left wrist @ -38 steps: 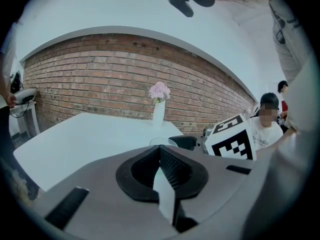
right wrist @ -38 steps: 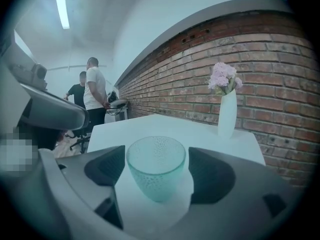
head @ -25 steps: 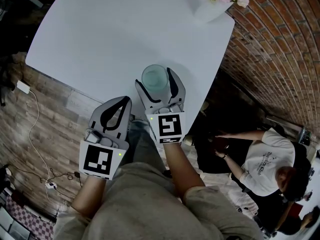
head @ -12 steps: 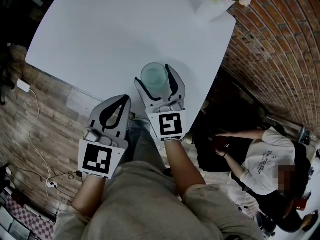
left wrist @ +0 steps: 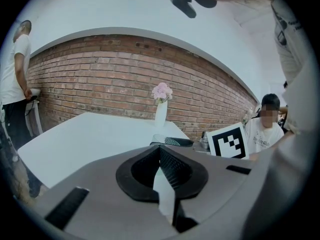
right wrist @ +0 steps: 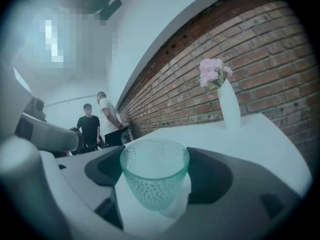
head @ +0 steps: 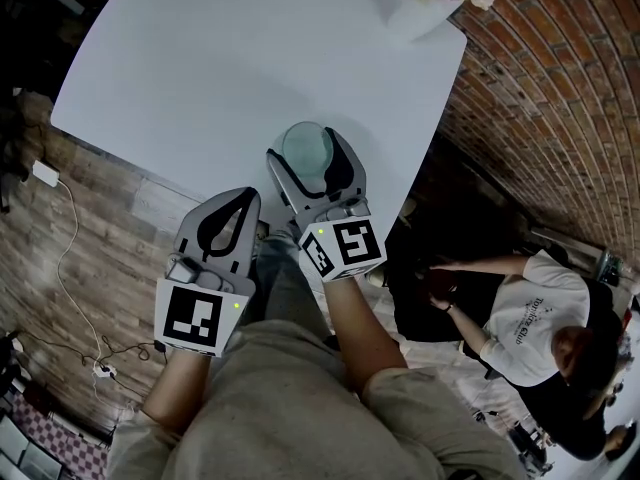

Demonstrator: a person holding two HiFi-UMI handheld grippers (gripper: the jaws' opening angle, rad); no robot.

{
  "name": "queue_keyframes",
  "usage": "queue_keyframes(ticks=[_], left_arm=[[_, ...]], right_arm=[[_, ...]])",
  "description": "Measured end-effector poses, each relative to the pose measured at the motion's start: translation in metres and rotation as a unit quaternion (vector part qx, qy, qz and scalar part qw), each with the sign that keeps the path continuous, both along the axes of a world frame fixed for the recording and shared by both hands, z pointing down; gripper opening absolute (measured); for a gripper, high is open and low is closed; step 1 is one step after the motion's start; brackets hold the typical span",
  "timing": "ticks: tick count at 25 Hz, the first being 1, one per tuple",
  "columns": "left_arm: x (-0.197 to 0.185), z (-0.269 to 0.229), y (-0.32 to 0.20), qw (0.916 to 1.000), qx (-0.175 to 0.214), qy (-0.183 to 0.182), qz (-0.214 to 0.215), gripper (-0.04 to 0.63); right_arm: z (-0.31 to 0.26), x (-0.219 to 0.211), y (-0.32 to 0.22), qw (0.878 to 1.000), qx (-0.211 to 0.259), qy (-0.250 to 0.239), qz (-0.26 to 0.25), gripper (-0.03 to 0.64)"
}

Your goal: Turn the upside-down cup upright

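My right gripper (head: 308,160) clamped on teal glass cup (head: 305,144), one jaw on each side. Right gripper view shows cup between jaws, mouth up, dotted wall tapering downward, slightly tilted. Cup sits over near edge of white table (head: 220,58); I cannot tell whether base touches it. My left gripper (head: 232,211) just beside right one, off table edge, jaws pressed together, nothing between. White vase with pink flowers (head: 432,6) at far corner, well apart.
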State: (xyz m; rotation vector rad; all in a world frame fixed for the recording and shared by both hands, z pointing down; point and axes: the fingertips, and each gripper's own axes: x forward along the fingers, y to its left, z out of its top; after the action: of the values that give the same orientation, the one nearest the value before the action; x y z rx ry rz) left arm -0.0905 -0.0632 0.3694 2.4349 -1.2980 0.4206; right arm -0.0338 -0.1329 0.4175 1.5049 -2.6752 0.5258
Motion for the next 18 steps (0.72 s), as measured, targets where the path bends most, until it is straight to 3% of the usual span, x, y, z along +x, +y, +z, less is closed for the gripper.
queue_keyframes(ticks=[8,18], left_arm=[[0.002,-0.004,0.004,1.0000,0.003,-0.001,0.001,0.009],[0.012,-0.008,0.010,0.9999,0.008,0.000,0.009,0.009]], right_arm=[[0.000,0.000,0.005,0.989,-0.054,-0.138,0.014,0.377],[-0.004,0.008,0.011,0.946,-0.097,-0.308,0.025,0.377]])
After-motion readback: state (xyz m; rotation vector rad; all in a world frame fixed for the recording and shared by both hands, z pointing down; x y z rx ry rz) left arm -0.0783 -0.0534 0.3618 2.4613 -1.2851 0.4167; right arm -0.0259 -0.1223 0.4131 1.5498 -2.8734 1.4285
